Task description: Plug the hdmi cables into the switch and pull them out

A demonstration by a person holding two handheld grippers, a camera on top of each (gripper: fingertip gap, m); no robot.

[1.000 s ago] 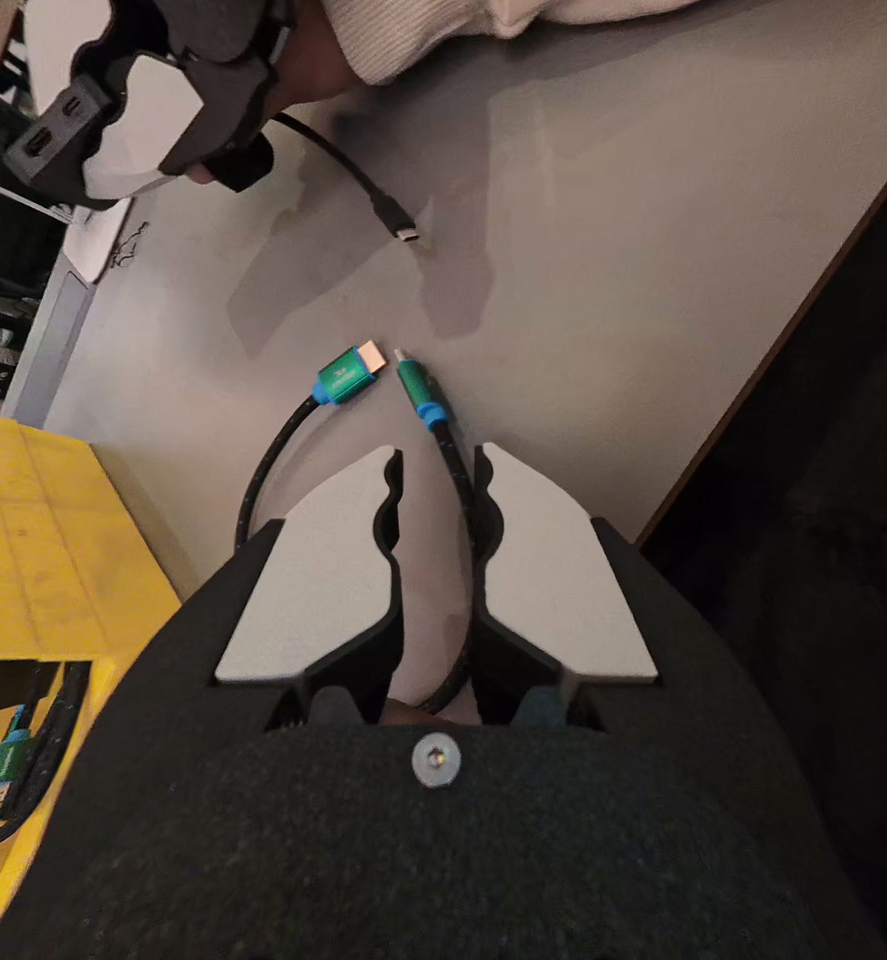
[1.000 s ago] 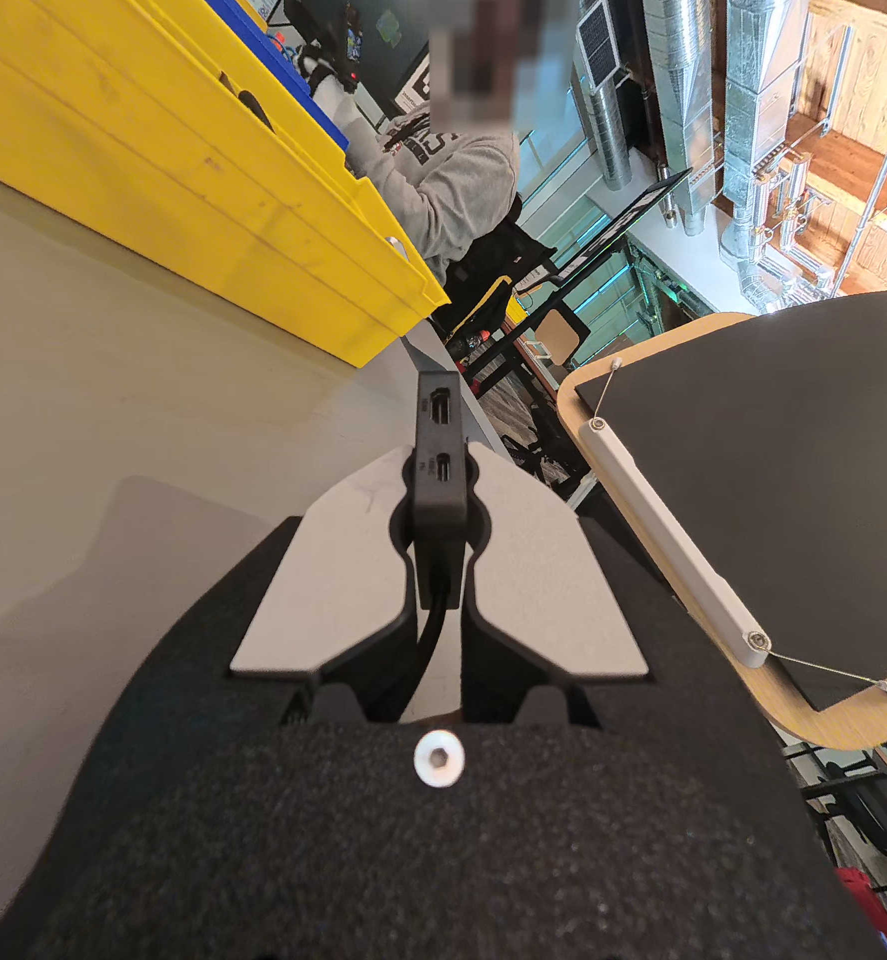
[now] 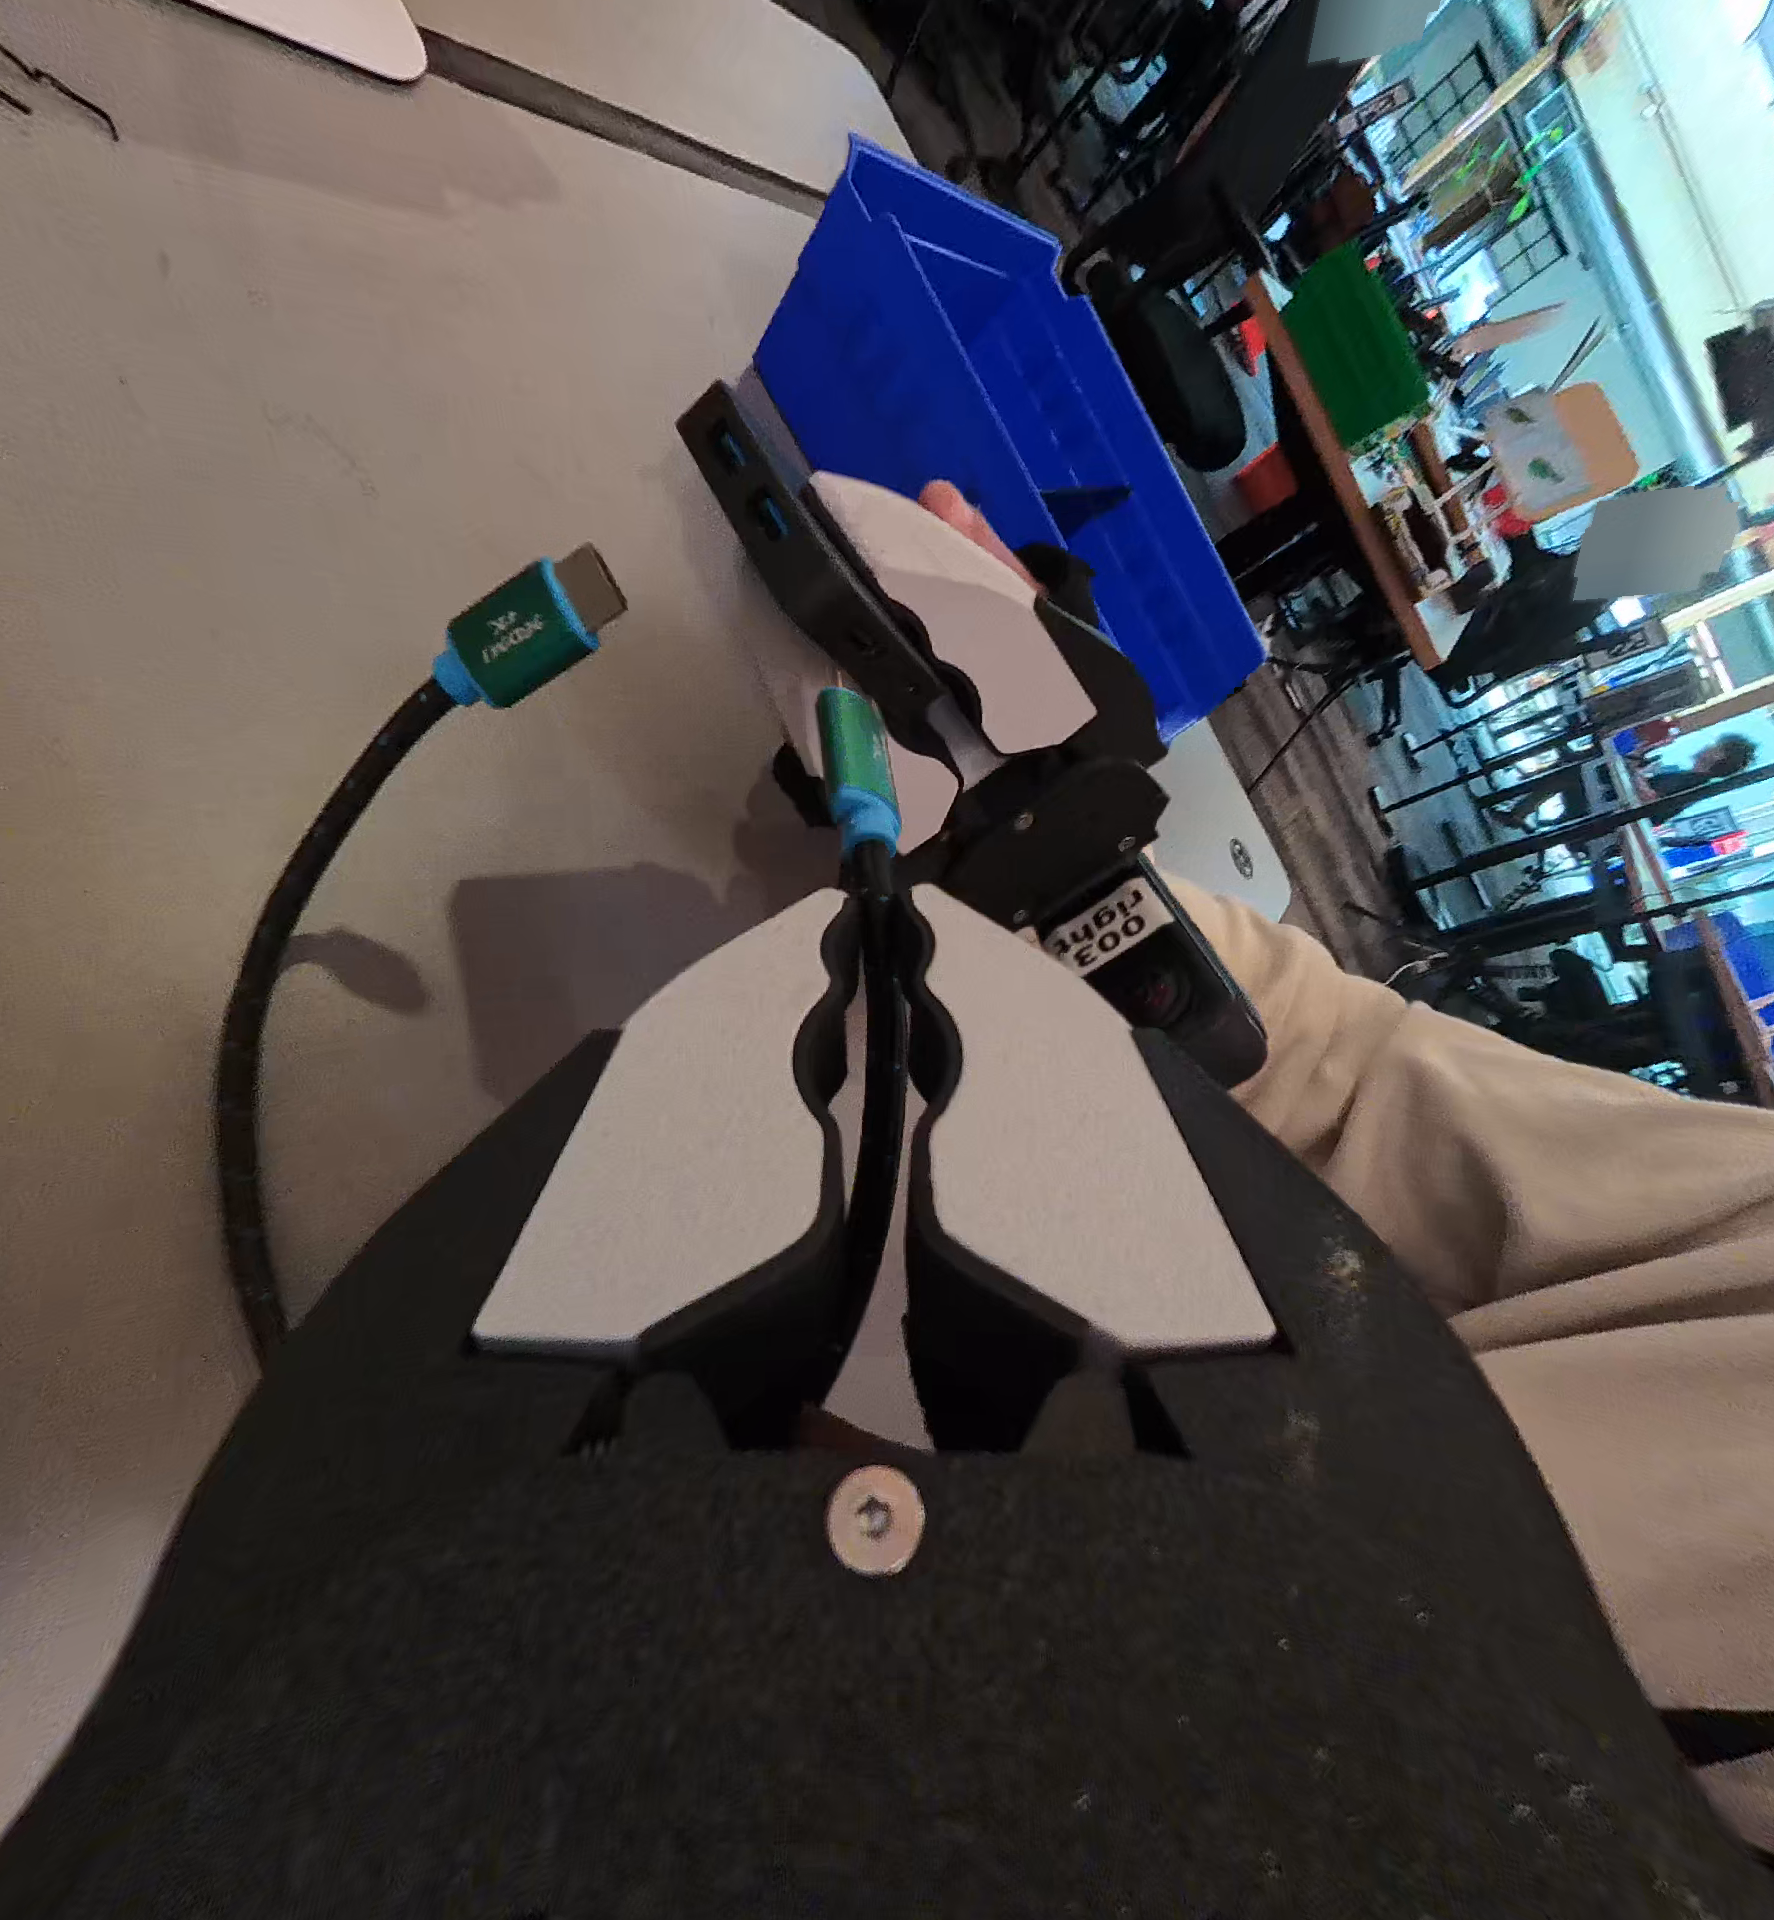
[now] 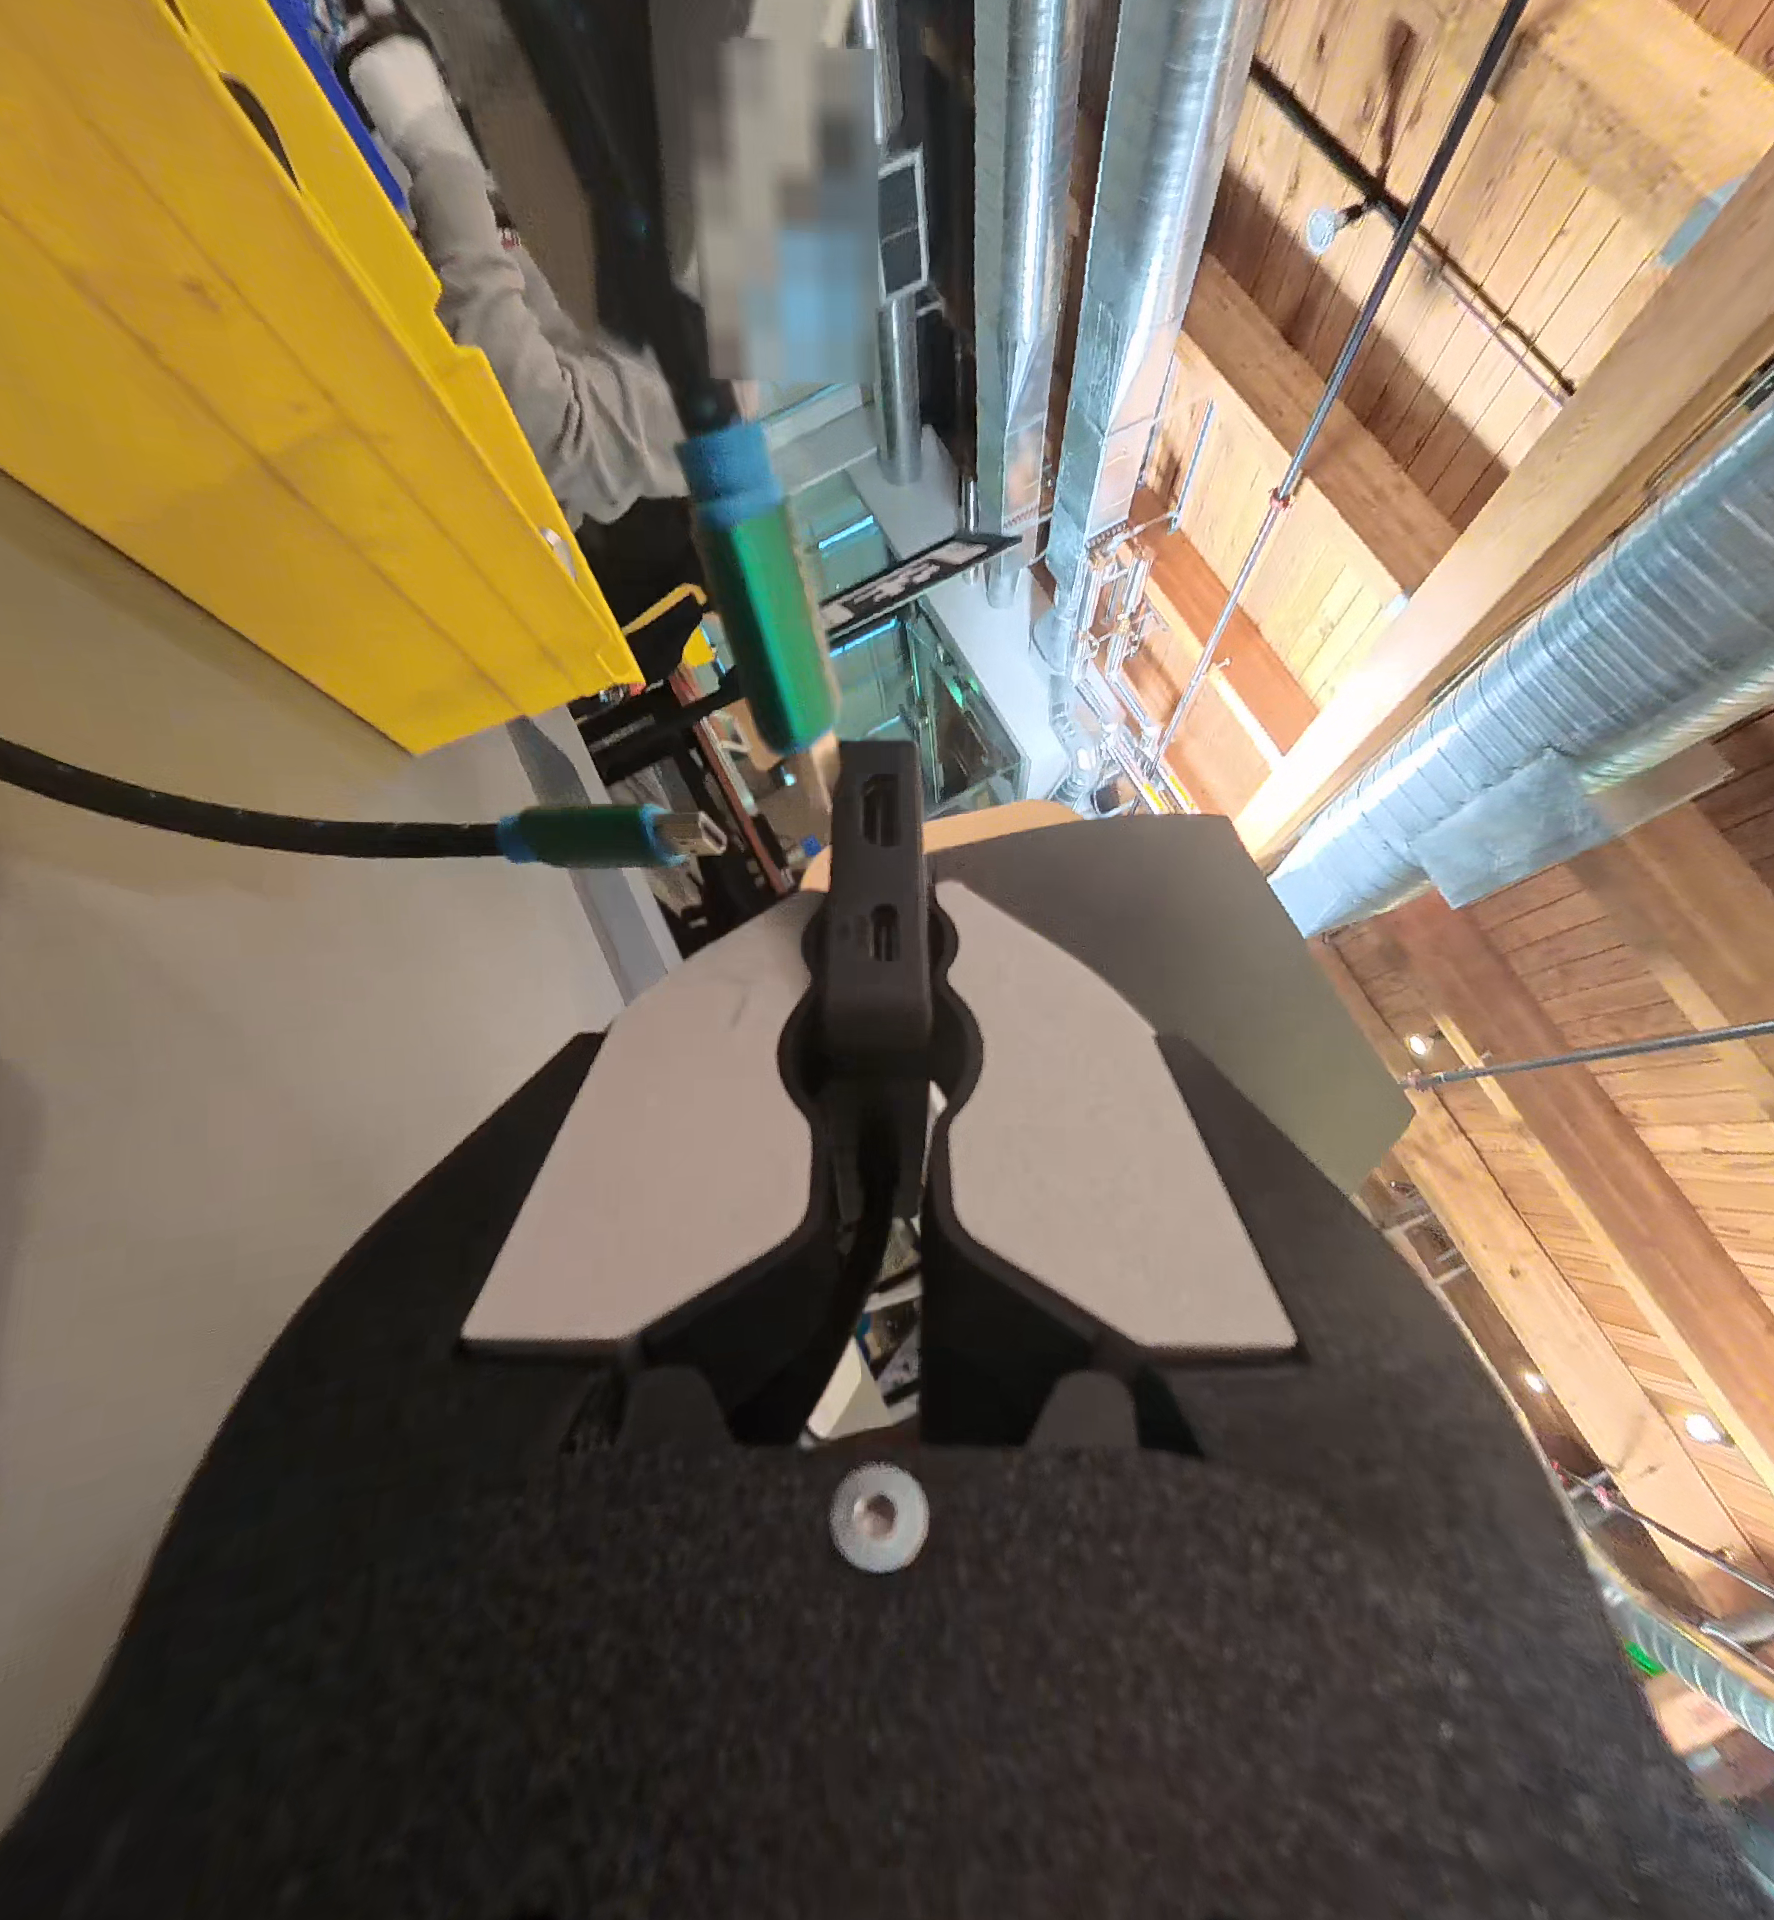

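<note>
Two grippers meeting, first plug nearly at the port

Grey table fills the left of both views; yellow bin upper left in the right wrist view, blue bin upper centre in the left wrist view.

Right gripper is clamped on the black switch, ports facing out, presumably to brace it for insertion.

Left gripper is closed on the black cable just behind the green plug, so the plug juts forward; its tip sits right at the switch edge, seating unclear.

Second green plug hangs free at centre left, unplugged.
</note>
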